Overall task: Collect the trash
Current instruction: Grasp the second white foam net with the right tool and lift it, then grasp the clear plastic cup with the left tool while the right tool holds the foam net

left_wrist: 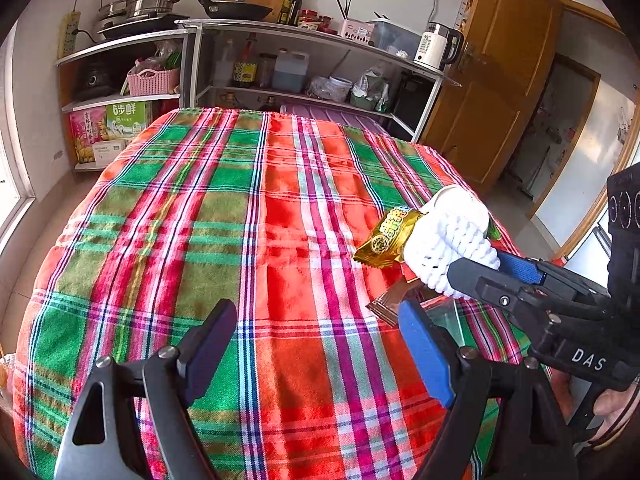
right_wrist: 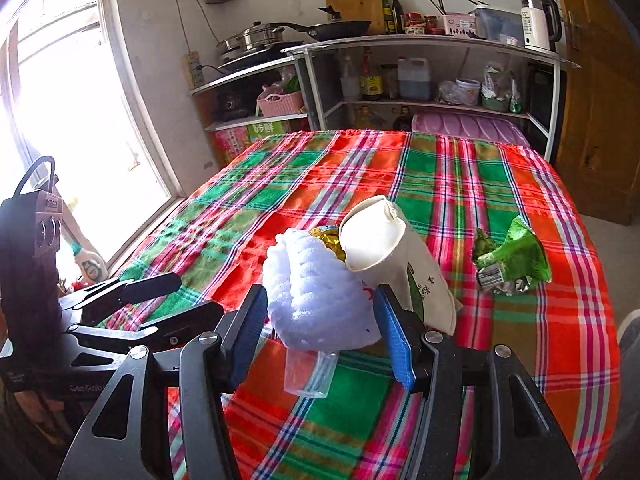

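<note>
My right gripper [right_wrist: 320, 312] is shut on a white foam fruit net [right_wrist: 316, 296], also seen in the left wrist view [left_wrist: 448, 248], and holds it over the plaid tablecloth [right_wrist: 400, 168]. A crushed paper cup [right_wrist: 384, 248], a gold wrapper [left_wrist: 386, 240] and a clear plastic piece [right_wrist: 308, 374] sit bunched against the net; whether they are gripped I cannot tell. A green wrapper [right_wrist: 512, 256] lies on the cloth to the right. My left gripper [left_wrist: 320, 344] is open and empty, just left of the right gripper [left_wrist: 476, 280].
Metal shelves [left_wrist: 304, 32] with pans, bottles and a kettle [left_wrist: 436, 46] stand behind the table. A wooden door [left_wrist: 496, 80] is at the right, a window [right_wrist: 60, 120] at the left. A brown wrapper [left_wrist: 392, 300] lies under the net.
</note>
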A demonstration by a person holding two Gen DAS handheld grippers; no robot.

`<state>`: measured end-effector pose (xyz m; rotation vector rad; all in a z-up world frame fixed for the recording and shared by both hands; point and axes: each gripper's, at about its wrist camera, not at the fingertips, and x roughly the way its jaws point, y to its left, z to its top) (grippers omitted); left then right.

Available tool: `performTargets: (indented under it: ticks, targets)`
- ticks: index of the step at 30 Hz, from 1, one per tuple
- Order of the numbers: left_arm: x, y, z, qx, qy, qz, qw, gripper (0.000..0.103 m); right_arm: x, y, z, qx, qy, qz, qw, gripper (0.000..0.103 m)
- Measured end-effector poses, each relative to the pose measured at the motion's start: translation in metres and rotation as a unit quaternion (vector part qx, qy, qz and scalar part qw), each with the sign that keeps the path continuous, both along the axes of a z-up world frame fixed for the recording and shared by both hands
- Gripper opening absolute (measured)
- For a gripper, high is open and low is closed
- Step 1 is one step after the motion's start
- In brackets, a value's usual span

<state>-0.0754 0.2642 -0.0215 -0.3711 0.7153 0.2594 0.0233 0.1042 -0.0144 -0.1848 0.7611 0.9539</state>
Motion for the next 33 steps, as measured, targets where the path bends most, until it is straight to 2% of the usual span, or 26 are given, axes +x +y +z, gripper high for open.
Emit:
performTargets:
  ticks: [5, 9, 15, 25, 33]
  targets:
    - [-0.001, 0.001, 0.0, -0.003, 0.001, 0.002, 1.0, 0.085, 0.004, 0.001, -0.007, 0.004, 0.012, -0.008, 1.0, 0.056]
    - [0.001, -0.003, 0.001, -0.002, 0.001, -0.003, 1.0, 0.085, 0.002, -0.005, -0.006, 0.0, 0.002, -0.016, 1.0, 0.037]
    - [0.006, -0.013, 0.0, -0.003, 0.006, -0.013, 0.9999, 0.085, 0.006, -0.021, -0.002, 0.019, 0.015, -0.034, 0.999, 0.025]
    - [0.023, -0.039, -0.003, -0.013, 0.009, -0.059, 0.9981, 0.085, 0.008, -0.06, 0.013, 0.056, 0.003, -0.077, 0.995, 0.022]
    - [0.042, -0.063, -0.006, -0.016, 0.019, -0.081, 0.9964, 0.085, 0.005, -0.086, 0.017, 0.06, -0.01, -0.107, 0.992, 0.022]
